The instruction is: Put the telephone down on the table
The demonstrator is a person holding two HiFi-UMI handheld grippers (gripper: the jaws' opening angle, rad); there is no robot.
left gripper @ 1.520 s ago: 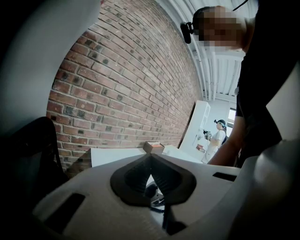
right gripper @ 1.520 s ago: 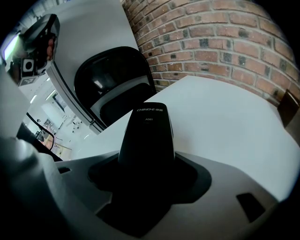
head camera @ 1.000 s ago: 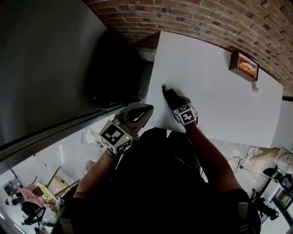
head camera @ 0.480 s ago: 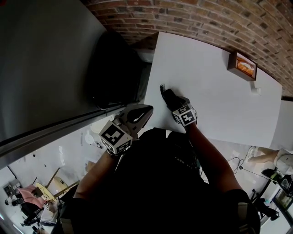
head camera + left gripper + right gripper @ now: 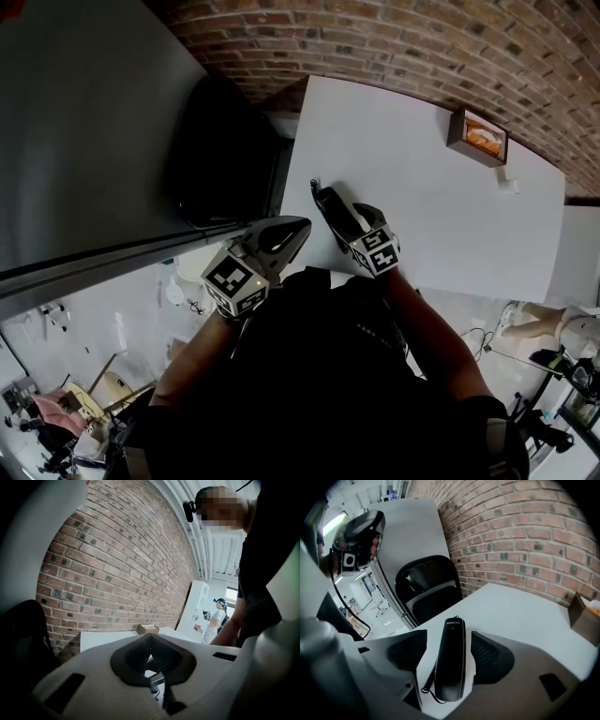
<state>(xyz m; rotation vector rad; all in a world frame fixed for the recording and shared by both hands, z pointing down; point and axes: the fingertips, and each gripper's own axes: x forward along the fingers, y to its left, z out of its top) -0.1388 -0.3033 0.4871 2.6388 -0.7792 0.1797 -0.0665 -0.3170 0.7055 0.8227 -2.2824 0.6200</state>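
Right tool (image 5: 449, 643) stands wide open around a black telephone (image 5: 451, 665) on the white tabletop (image 5: 520, 616). Its long axis points straight ahead between the jaws, with the coiled cord (image 5: 427, 679) nearest. Only the head view shows the left tool (image 5: 296, 228) to the left, shut and empty. A black chair (image 5: 429, 590) is ahead-left and a small box (image 5: 478, 137) far ahead-right.

Bright, even light fills the white tabletop (image 5: 450, 206), without glare and with barely a shadow. Left of the tabletop the chair (image 5: 225, 150) sinks to near black. Behind the tabletop the brick wall (image 5: 422, 47) bows with fisheye distortion, and the frame corners darken.
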